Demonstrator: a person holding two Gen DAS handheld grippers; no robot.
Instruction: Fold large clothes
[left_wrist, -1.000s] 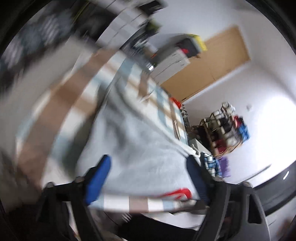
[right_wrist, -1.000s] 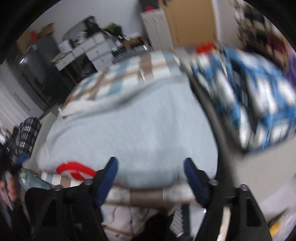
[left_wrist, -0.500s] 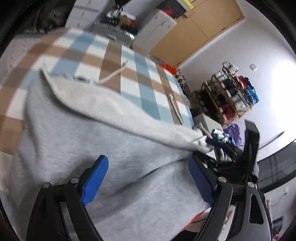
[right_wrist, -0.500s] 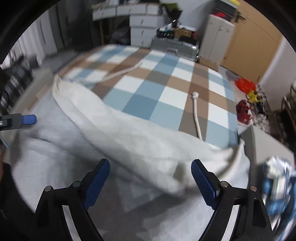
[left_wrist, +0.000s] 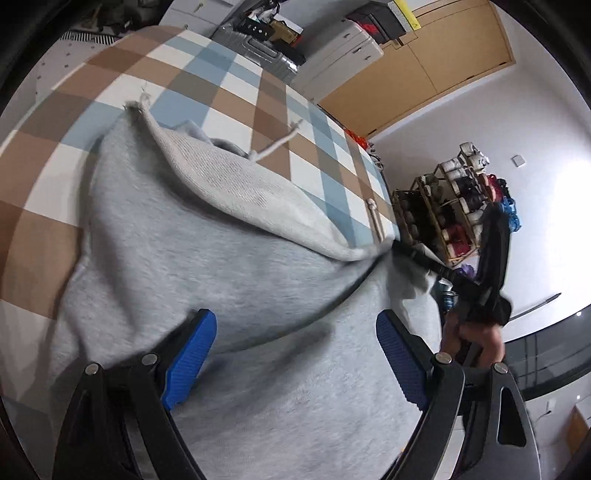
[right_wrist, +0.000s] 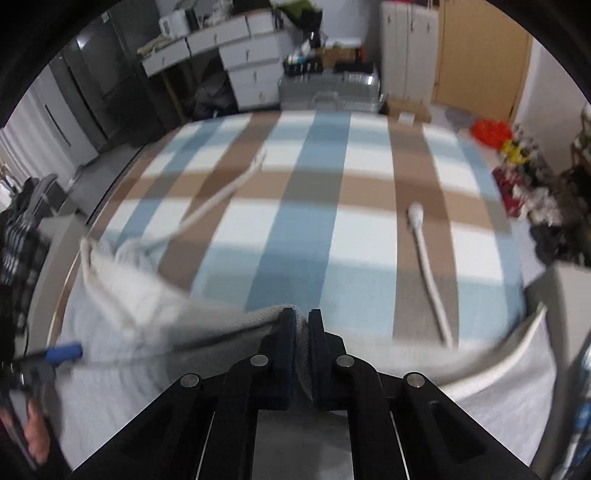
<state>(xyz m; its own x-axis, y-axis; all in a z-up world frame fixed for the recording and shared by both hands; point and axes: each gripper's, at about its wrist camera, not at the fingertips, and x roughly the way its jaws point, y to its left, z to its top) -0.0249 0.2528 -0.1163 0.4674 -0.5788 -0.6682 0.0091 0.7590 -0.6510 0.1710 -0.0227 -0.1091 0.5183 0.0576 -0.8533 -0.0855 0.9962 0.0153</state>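
Observation:
A large grey garment (left_wrist: 229, 258) lies on a bed with a brown, blue and white checked cover (left_wrist: 207, 85). Its top edge is turned over and shows a paler inside (left_wrist: 240, 188). My left gripper (left_wrist: 295, 354) is open just above the grey cloth near the front. My right gripper (right_wrist: 302, 325) is shut on the garment's folded edge (right_wrist: 221, 321); it also shows in the left wrist view (left_wrist: 424, 258) at the cloth's right corner. Two white drawstrings (right_wrist: 430, 273) lie on the cover.
A shoe rack (left_wrist: 461, 206) stands right of the bed. A wooden wardrobe (left_wrist: 424, 66), white drawers (right_wrist: 251, 62) and a silver suitcase (right_wrist: 343, 92) stand beyond the bed's far edge. Dark clothes (right_wrist: 22, 221) lie left of the bed.
My right gripper has closed on the garment's turned-over edge; it was open half a second ago. My left gripper has come lower over the cloth and stays open.

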